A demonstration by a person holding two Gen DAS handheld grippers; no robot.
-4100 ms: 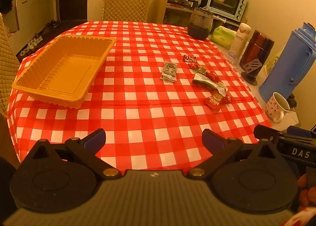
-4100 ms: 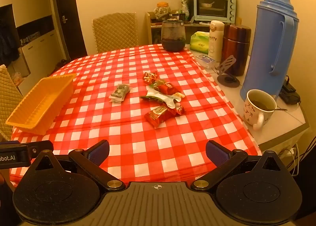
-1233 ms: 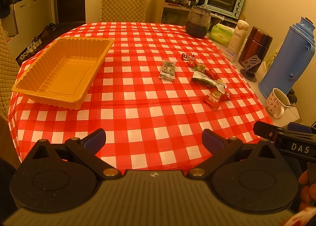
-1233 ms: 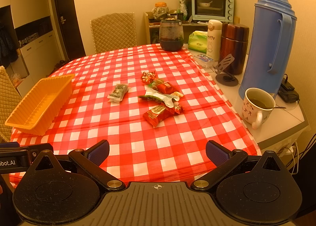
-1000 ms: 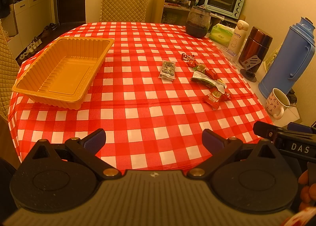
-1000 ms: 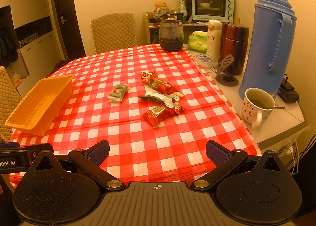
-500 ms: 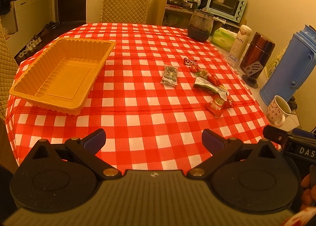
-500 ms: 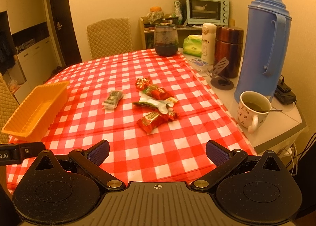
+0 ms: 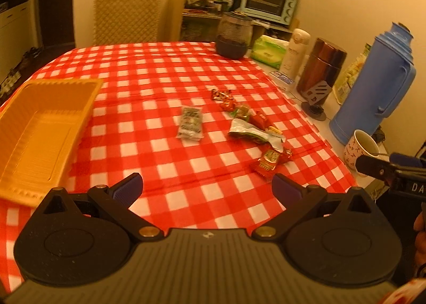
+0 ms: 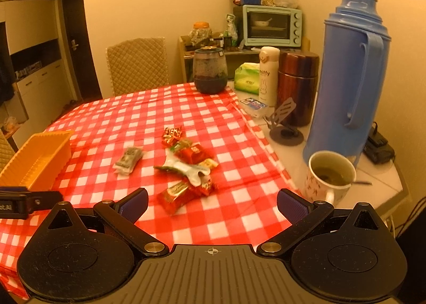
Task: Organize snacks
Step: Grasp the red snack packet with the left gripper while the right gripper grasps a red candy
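Note:
Several wrapped snacks lie in a loose heap [image 9: 253, 123] [image 10: 186, 163] on the red checked tablecloth, right of centre. A grey-green packet [image 9: 190, 123] [image 10: 127, 159] lies apart to their left. A red packet [image 9: 267, 161] [image 10: 175, 195] is the nearest one. An empty orange tray [image 9: 40, 123] [image 10: 34, 157] stands at the table's left. My left gripper [image 9: 207, 187] is open and empty above the near tablecloth. My right gripper [image 10: 213, 203] is open and empty, just short of the red packet.
A tea mug [image 10: 330, 173], a blue thermos [image 10: 348, 75], a brown canister [image 10: 298, 83], a white bottle [image 10: 267, 75] and a phone stand [image 10: 283, 128] stand along the right edge. A dark jar [image 10: 210, 70] stands at the back. A chair [image 10: 137, 64] is behind the table.
Both grippers have moved forward and lower toward the snacks. The snacks and tray lie where they were. Both stay open.

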